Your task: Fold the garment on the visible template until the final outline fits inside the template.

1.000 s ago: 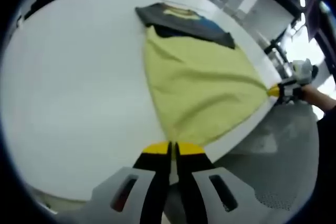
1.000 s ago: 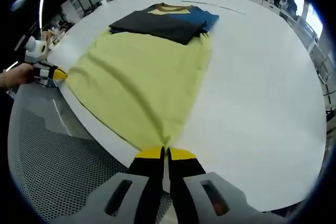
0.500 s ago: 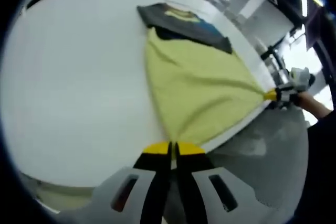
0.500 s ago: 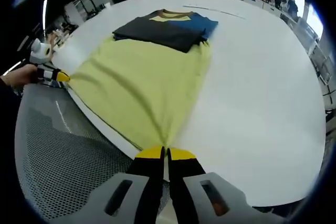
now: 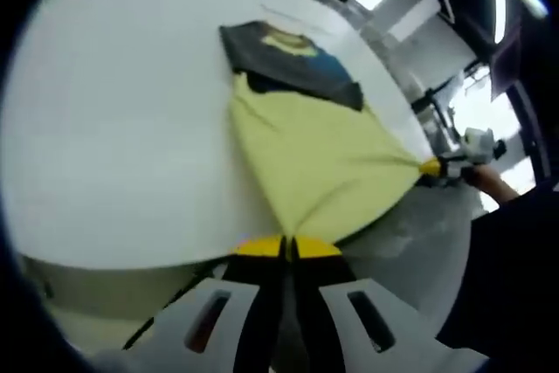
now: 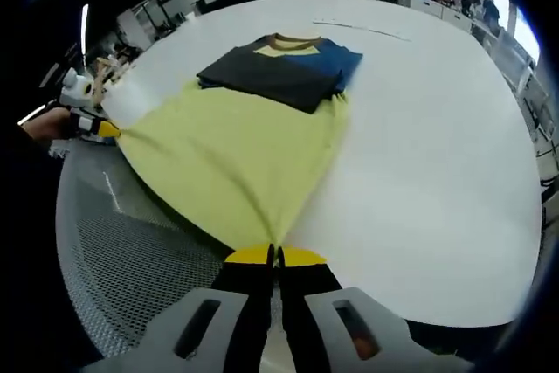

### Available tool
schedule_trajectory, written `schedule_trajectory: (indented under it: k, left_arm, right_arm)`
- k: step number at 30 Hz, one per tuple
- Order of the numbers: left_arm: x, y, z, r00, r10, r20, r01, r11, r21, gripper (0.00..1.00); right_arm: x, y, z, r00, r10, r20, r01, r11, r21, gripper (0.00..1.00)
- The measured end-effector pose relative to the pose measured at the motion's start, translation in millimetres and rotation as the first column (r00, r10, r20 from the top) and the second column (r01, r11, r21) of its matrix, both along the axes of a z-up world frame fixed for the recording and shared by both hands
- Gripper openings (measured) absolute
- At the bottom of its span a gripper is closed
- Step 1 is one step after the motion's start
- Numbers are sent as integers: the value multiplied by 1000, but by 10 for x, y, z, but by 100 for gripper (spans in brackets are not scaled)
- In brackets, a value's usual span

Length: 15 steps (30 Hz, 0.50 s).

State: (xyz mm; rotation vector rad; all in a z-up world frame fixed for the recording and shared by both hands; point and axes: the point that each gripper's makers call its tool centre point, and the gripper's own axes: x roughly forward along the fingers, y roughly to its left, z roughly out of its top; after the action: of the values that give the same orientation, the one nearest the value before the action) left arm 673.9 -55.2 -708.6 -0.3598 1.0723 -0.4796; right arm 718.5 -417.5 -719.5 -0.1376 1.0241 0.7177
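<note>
Basically, both grippers, left [image 5: 287,249] and right [image 6: 272,256], were clamped on garment [image 6: 236,155] hem corners at frame bottom; the folded end lay toward frame top, on the tabletop [image 6: 437,146].

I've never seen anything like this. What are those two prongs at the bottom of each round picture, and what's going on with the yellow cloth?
No robot here: a person holds a two-jaw gripper in each hand, and each carries a fisheye camera looking along its jaws. So one picture comes from the left gripper, the other from the right gripper. Each is shut on a corner of the yellow garment, stretching its hem off the edge of the white table. The garment's far part is folded, showing dark grey and blue. In the right gripper view, the left gripper appears far left, held by the person's hand.
</note>
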Motion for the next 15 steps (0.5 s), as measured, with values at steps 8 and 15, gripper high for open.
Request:
schedule_trajectory:
  k: [8, 15]
  left_arm:
    - [-142, -32, 235, 999, -48, 1, 48, 999, -16, 0]
    - [-237, 45, 446, 997, -73, -10, 73, 997, -28, 0]
  right_arm:
    - [-123, -7, 249, 1000, 30, 5, -30, 999, 32, 2]
    - [-214, 34, 503, 1000, 27, -4, -26, 993, 111, 2]
